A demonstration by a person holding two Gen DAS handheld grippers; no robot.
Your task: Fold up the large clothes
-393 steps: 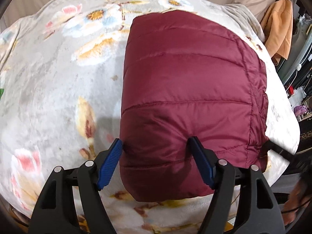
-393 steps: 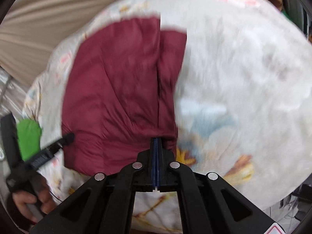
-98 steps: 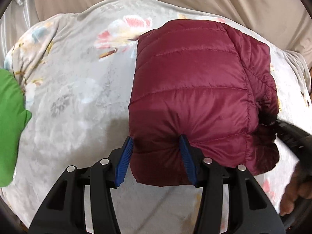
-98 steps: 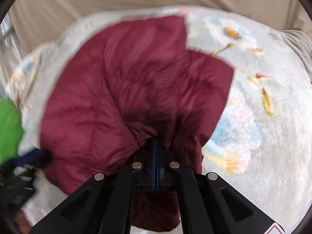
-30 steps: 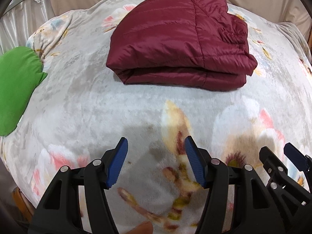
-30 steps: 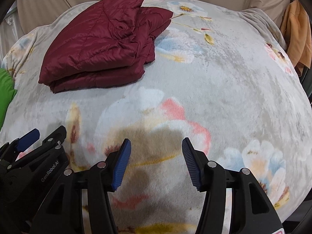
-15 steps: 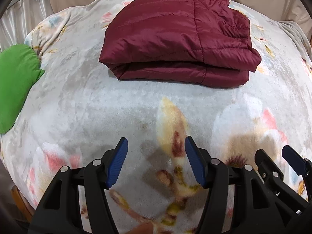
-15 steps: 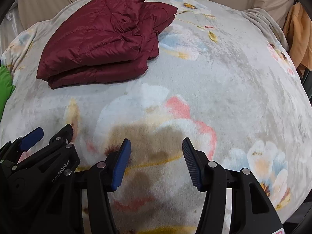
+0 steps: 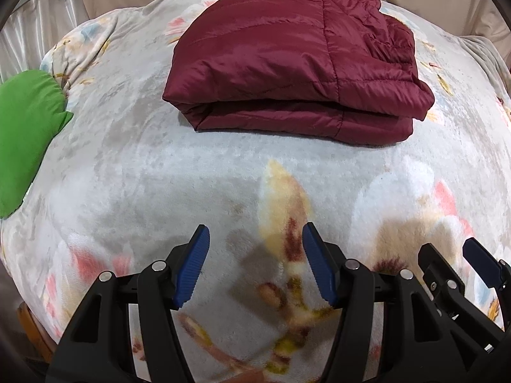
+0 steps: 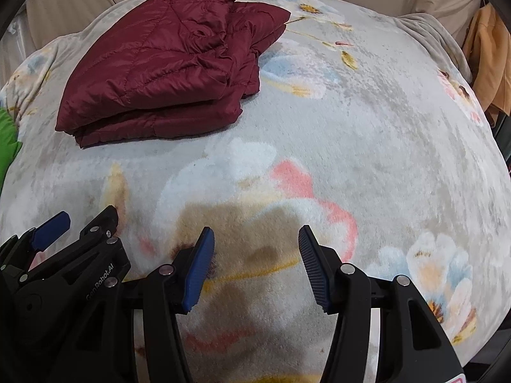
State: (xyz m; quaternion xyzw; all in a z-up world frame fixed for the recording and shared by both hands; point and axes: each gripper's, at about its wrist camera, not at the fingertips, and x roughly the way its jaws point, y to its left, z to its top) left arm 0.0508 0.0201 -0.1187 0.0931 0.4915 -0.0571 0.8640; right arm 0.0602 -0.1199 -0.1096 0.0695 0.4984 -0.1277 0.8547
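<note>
Item: jacket [image 9: 287, 60], maroon, quilted, folded into a squat stack at the blanket's [image 9: 159, 166] far side. We judge folding done; next would be only tidying its rumpled right edge. Left gripper [image 9: 255, 265] and right gripper [image 10: 255, 263]: jaws apart, empty, well short of it. Lettering: "GenRobot.AI".

Floral fleece blanket [image 9: 134, 172], green cloth [image 9: 22, 140], orange garment [image 10: 491, 63]
</note>
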